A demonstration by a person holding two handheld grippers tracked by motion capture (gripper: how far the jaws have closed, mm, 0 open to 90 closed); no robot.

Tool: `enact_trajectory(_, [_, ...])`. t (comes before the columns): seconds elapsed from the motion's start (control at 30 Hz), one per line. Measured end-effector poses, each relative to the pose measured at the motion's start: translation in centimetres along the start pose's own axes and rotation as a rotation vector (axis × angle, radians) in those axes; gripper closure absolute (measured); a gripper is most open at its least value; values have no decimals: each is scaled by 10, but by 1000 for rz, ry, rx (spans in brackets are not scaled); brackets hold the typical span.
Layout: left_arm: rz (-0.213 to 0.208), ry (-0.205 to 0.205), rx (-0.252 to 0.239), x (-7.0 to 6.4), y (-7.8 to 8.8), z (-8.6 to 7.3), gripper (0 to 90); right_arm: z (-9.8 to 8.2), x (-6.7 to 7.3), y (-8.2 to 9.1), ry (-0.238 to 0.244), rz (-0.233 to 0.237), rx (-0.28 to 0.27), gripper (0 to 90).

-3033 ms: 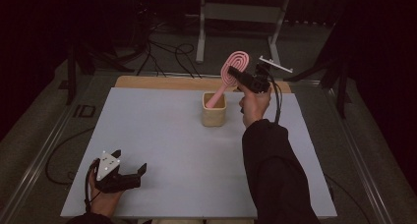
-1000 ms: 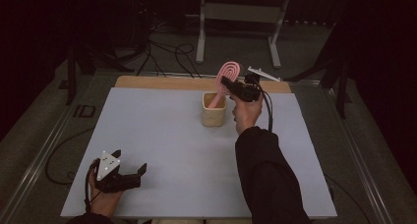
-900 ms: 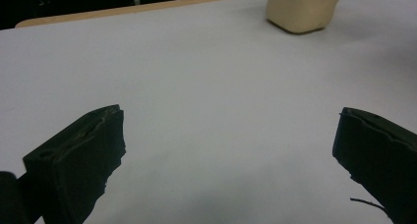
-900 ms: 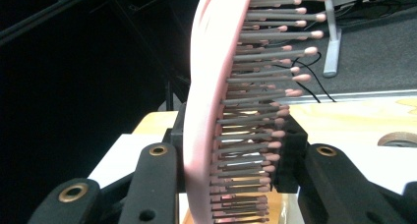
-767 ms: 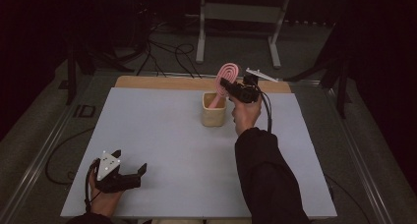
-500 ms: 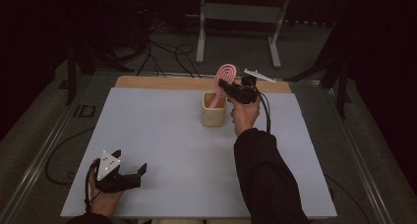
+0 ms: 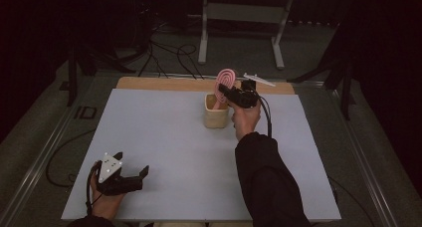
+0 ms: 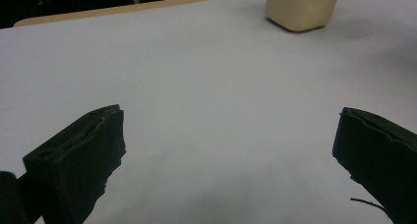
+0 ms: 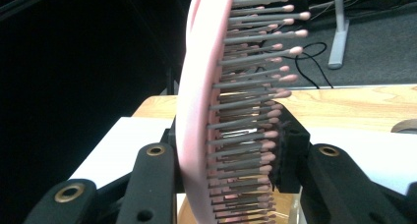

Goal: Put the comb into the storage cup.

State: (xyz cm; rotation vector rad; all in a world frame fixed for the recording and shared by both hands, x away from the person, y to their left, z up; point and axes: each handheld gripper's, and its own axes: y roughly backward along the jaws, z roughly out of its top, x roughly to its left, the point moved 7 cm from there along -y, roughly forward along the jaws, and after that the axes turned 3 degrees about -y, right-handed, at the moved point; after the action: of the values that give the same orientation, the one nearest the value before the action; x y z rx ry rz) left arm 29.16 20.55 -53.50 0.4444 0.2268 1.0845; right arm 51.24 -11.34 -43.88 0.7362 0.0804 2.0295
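- Two grippers work at the pale table [image 7: 164, 137] in the high view. The right hand [image 7: 245, 121] reaches far across, forearm stretched straight out in a dark sleeve [image 7: 266, 182], and holds the right gripper [image 7: 225, 92] level, pointing left over the beige cup [image 7: 216, 116]. Its jaws are clamped on the pink hairbrush [image 7: 224, 82], whose handle goes down into the cup while the head stands up, tilted slightly. The left hand [image 7: 105, 199] rests at the near left corner, well apart from the cup, with the left gripper [image 7: 144, 172] lying low and pointing right.
- Left gripper view: the left gripper [image 8: 226, 150] has its jaws spread wide with bare table between them; the beige cup [image 8: 302, 8] stands far off at the top edge.
- Right gripper view: the right gripper [image 9: 223, 157] grasps the pink hairbrush [image 9: 196, 101] across its head, one pad against the smooth pink back, the other pressing into the bristles. The brush stands nearly upright, with the cup's rim just below.
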Motion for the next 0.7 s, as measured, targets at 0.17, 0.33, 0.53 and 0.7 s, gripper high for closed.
enact_trajectory(0.17, [-1, -1, 2, 0, 0, 0, 1, -3, 4, -2, 6, 18, 10, 611])
enact_trajectory(0.33, [0, 1, -2, 0, 0, 0, 1, -6, 5, -5, 7, 22, 18, 607])
enact_trajectory(0.53, [0, 2, -2, 0, 0, 0, 1, -8, 3, -7, 0, 32, 17, 603])
enact_trajectory(0.7, [2, 3, -2, 0, 1, 0, 1, -7, 3, -8, -6, 36, 18, 603])
